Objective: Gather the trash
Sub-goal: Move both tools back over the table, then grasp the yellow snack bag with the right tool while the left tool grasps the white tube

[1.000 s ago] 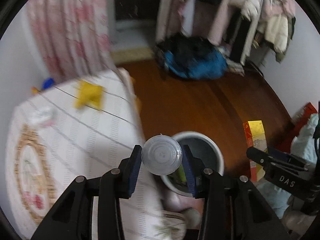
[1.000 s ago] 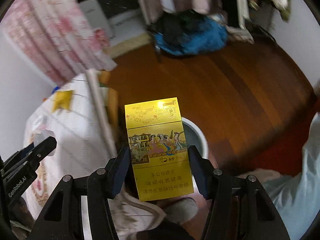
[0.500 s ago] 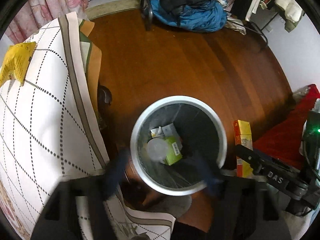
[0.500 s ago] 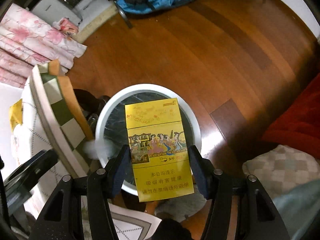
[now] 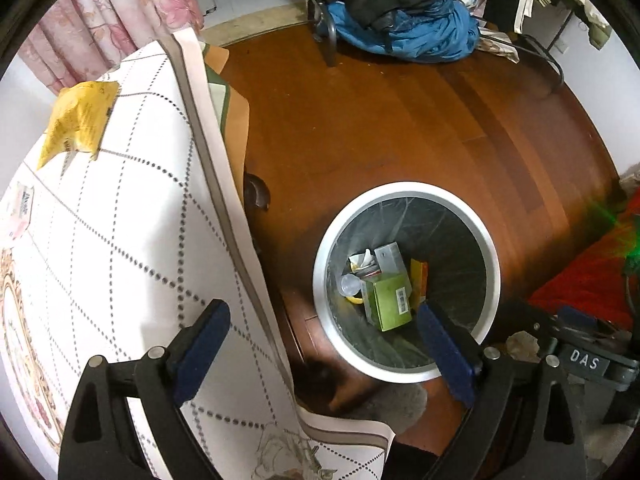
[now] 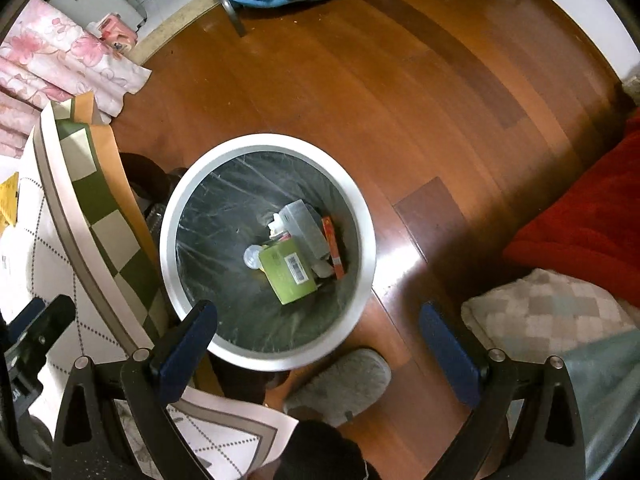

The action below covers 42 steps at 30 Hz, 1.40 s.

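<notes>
Left wrist view: the left gripper (image 5: 324, 344) hangs above the floor with its blue-padded fingers (image 5: 202, 338) spread wide and nothing between them. Below it stands a round white trash bin (image 5: 406, 190) lined with a clear bag, on a dark wooden floor (image 5: 380, 120). At the bottom of the bin lie a green box (image 5: 386, 300) with a white barcode label, a grey box (image 5: 390, 258), a clear plastic cup (image 5: 349, 283) and a narrow orange-yellow packet (image 5: 419, 282) standing on edge against the green box. To the left, a table under a white tablecloth (image 5: 120, 240) with dotted diamond lines carries a crumpled yellow wrapper (image 5: 78, 120) and a small white and pink packet (image 5: 18, 216) whose print is too small to read. At lower right the other gripper's body shows a label reading "DAS" (image 5: 584, 359). A blue garment (image 5: 412, 36) lies heaped on the floor at the far side.

Right wrist view: the right gripper (image 6: 320, 340) is likewise fully open and empty, directly over the trash bin (image 6: 268, 142). The green box (image 6: 286, 270) with its barcode, the grey box (image 6: 306, 226), the cup (image 6: 252, 258) and a red-orange packet (image 6: 333, 248) rest at the bottom. A grey slipper (image 6: 340, 380) sits just beside the bin's near rim, and a red blanket (image 6: 592, 212) lies at right.
</notes>
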Available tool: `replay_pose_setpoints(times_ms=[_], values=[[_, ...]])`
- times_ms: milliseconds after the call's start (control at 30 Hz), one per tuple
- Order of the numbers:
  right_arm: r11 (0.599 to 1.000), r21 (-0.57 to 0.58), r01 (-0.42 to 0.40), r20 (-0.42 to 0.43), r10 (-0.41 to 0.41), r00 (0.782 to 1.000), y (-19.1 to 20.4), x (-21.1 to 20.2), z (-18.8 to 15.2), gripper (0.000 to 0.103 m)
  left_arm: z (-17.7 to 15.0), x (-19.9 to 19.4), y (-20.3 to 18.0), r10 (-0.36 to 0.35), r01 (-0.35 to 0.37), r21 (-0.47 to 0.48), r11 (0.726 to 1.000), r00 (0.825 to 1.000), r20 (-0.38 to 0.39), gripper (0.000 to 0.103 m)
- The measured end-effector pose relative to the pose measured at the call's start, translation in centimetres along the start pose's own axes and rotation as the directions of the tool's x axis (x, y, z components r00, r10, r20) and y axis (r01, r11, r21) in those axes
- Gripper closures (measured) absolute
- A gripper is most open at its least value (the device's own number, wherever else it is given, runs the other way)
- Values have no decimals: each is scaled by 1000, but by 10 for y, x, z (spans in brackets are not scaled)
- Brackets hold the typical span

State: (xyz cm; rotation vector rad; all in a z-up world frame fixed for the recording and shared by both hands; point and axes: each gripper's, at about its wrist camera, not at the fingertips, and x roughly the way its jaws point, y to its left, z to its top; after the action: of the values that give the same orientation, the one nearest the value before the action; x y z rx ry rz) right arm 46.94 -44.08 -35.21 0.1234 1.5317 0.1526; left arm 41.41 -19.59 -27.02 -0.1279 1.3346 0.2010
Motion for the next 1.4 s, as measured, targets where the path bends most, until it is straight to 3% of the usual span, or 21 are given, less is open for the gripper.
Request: replay_pose_setpoints(times_ms=[433, 633, 800, 933, 1033, 1233, 1400], values=[[999, -38, 12, 55, -9, 998, 16, -65, -36, 1, -13, -56, 3, 0, 0, -1, 1000, 996, 84, 7], [999, -41, -16, 130, 21, 991, 24, -120, -50, 1, -21, -101, 15, -4, 6, -13, 1000, 987, 162, 7], [995, -77, -66, 213, 81, 974, 54, -177, -56, 0, -19, -148, 43, 5, 11, -63, 998, 971, 239, 7], [981, -154, -117, 246, 153, 957, 112, -210, -53, 1, -15, -182, 96, 43, -3, -132, 991, 950, 309, 7], [964, -229, -137, 236, 191, 953, 169, -213, -47, 1, -14, -188, 153, 113, -45, -215, 976, 941, 319, 7], [919, -359, -160, 157, 228, 961, 312, -157, -15, 1, -24, -140, 283, 222, -125, -422, 898, 956, 190, 7], [915, -371, -159, 68, 197, 978, 402, -83, 27, 1, -36, -85, 367, 189, -129, -558, 820, 981, 51, 7]])
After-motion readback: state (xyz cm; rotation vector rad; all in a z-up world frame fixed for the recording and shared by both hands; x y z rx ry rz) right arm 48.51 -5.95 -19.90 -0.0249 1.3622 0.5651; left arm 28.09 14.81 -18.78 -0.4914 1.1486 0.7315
